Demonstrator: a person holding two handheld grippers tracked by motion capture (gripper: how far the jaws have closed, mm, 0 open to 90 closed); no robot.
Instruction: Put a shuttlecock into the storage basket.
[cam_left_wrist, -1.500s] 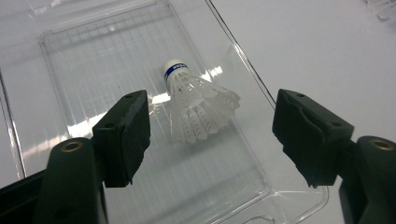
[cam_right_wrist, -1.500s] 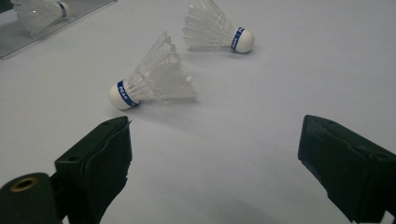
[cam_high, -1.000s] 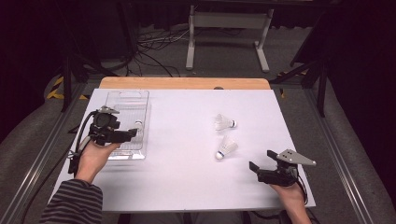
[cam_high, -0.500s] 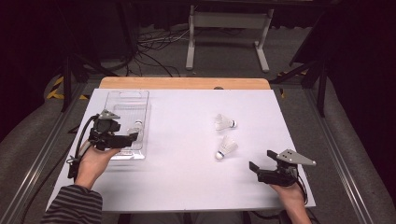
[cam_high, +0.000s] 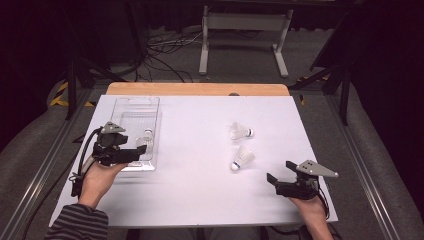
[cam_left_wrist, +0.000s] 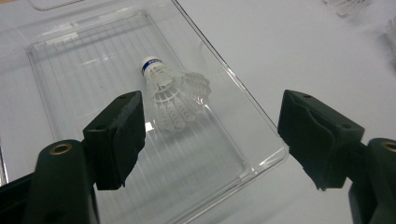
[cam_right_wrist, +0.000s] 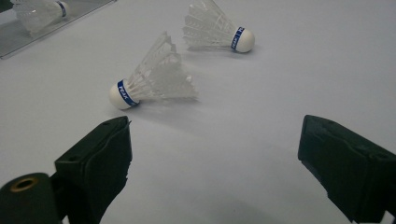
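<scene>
White shuttlecock (cam_left_wrist: 175, 93) lies ahead of left tool (cam_left_wrist: 210, 135).

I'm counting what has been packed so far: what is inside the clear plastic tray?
One white shuttlecock lies on its side inside the clear tray. The left gripper hangs open above the tray's near end and covers part of that end.
</scene>
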